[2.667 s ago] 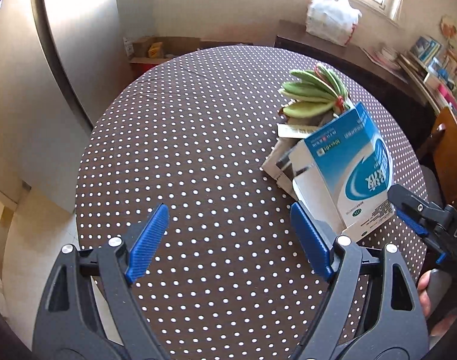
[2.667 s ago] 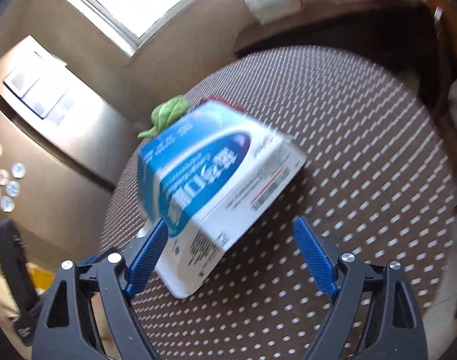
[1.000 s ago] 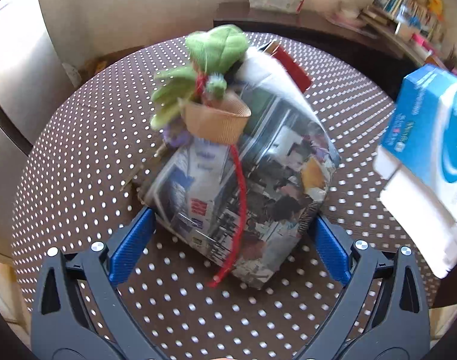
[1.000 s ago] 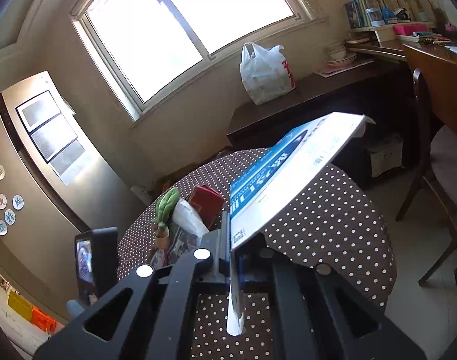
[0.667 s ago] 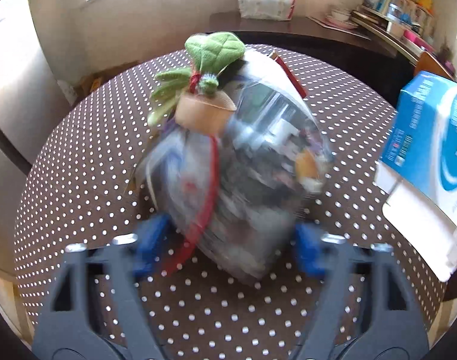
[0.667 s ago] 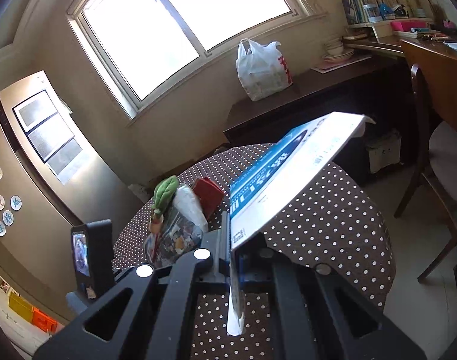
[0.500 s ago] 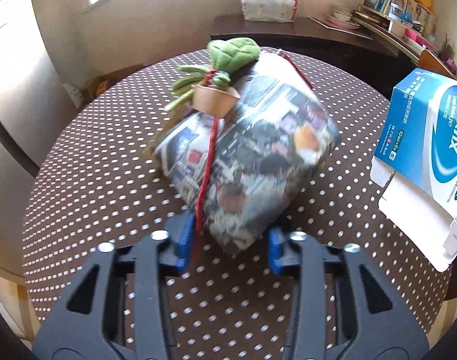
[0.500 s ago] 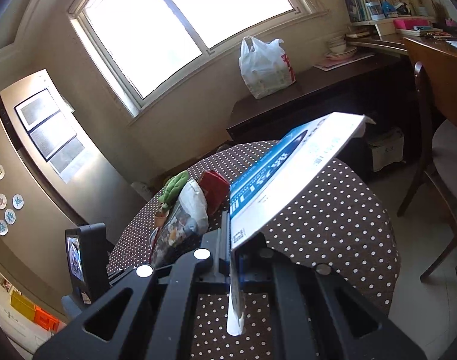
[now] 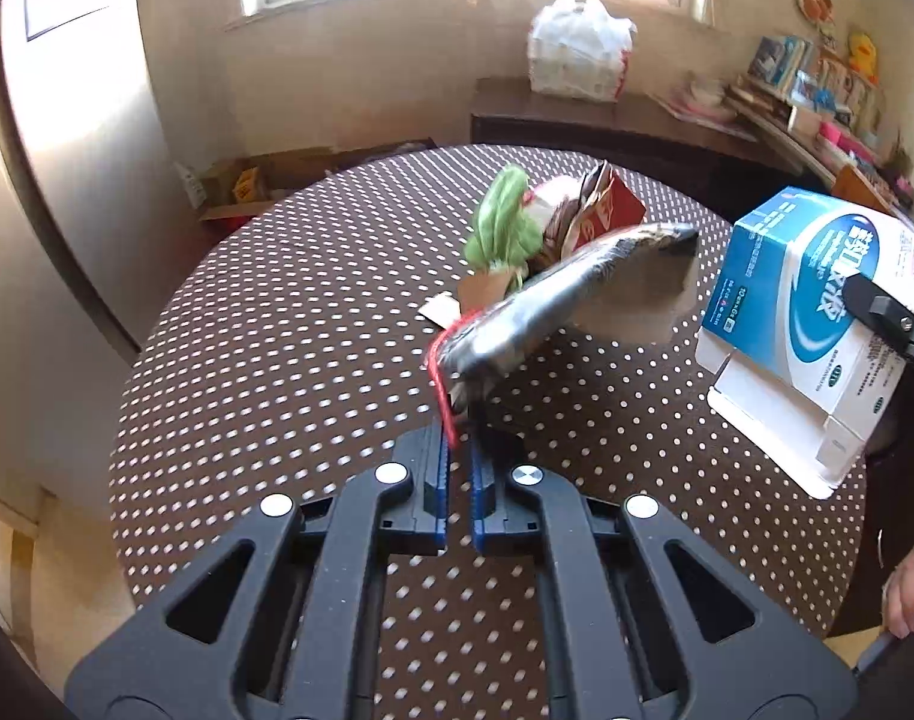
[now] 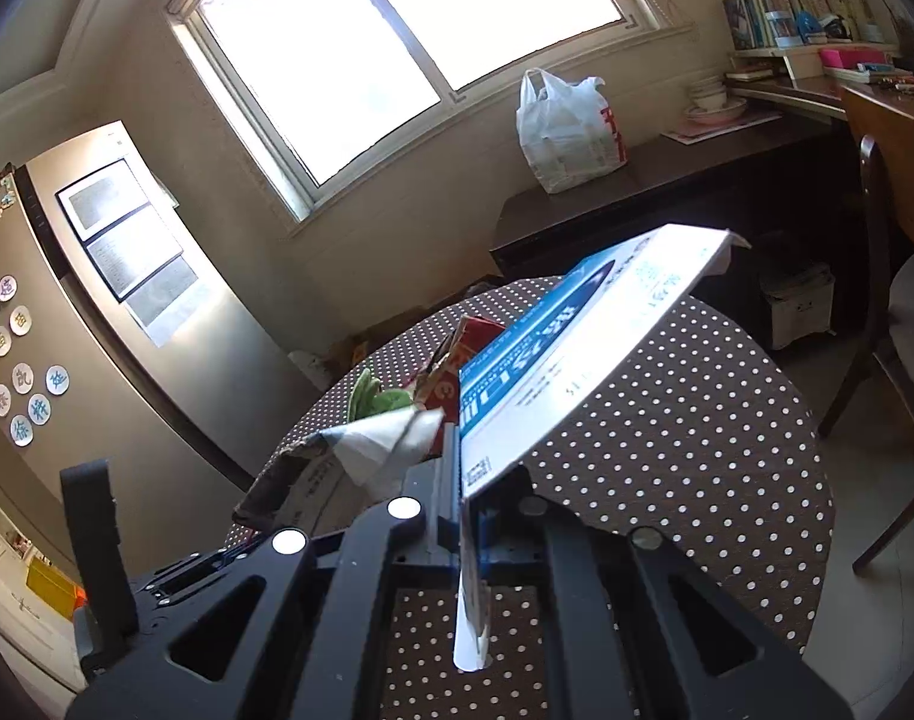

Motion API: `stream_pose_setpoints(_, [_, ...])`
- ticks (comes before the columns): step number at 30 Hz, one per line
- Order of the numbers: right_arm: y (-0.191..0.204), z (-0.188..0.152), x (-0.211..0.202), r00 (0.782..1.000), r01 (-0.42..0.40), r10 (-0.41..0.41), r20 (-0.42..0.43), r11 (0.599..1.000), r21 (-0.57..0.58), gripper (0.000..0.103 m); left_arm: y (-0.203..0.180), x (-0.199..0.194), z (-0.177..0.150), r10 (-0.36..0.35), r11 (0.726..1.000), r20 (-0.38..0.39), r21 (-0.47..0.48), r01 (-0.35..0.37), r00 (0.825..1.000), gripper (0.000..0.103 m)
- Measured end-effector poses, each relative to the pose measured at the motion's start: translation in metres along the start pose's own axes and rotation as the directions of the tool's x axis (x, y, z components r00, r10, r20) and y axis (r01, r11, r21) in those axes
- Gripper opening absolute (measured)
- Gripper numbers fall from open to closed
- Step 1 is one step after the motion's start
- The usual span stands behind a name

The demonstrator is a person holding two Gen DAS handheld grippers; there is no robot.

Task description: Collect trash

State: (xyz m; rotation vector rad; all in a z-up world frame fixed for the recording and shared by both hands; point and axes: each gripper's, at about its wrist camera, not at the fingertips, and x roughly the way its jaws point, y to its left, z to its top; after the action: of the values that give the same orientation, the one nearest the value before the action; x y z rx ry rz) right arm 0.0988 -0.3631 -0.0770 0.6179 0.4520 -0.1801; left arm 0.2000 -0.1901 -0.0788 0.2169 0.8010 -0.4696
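My left gripper (image 9: 457,438) has its jaws closing down pad to pad on the near edge of a printed newspaper sheet (image 9: 553,300) and a red string (image 9: 442,384). The sheet hangs lifted and tilted above the dotted round table (image 9: 289,324). Behind it on the table lie a green leafy toy (image 9: 505,228) and a red packet (image 9: 613,210). My right gripper (image 10: 466,480) is shut on a flap of the blue-and-white carton (image 10: 577,348), held in the air. In the left wrist view the carton (image 9: 817,276) is at the right. The right wrist view shows the newspaper (image 10: 373,450) to the carton's left.
A white plastic bag (image 9: 577,42) stands on a dark sideboard (image 9: 607,120) behind the table. Cluttered shelves (image 9: 817,90) run along the right wall. A steel fridge (image 10: 127,312) stands left, a wooden chair (image 10: 889,300) right. Cardboard boxes (image 9: 247,186) lie on the floor.
The left jaws went from wide open around the newspaper bundle to closed on its near edge. The sheet has lifted off the table. The right gripper keeps holding the carton.
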Motion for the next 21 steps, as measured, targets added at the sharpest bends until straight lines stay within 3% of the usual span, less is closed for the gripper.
stream_pose_setpoints(9, [0.035,-0.006,-0.009,0.998,-0.065,0.065,-0.002,0.997,-0.052,0.005,0.034,-0.051,-0.023,0.033,0.998,0.059,-0.062,-0.029,0.998,0.004])
stream_pose_setpoints(18, [0.077,-0.015,-0.01,0.988,-0.153,0.151,-0.028,0.981,-0.116,0.005,0.079,-0.107,-0.053,0.158,0.977,0.131,-0.163,-0.136,0.979,0.002])
stream_pose_setpoints(21, [0.095,-0.019,-0.008,0.982,-0.186,0.182,-0.043,0.972,-0.143,0.005,0.092,-0.116,-0.061,0.163,0.975,0.141,-0.175,-0.137,0.977,0.002])
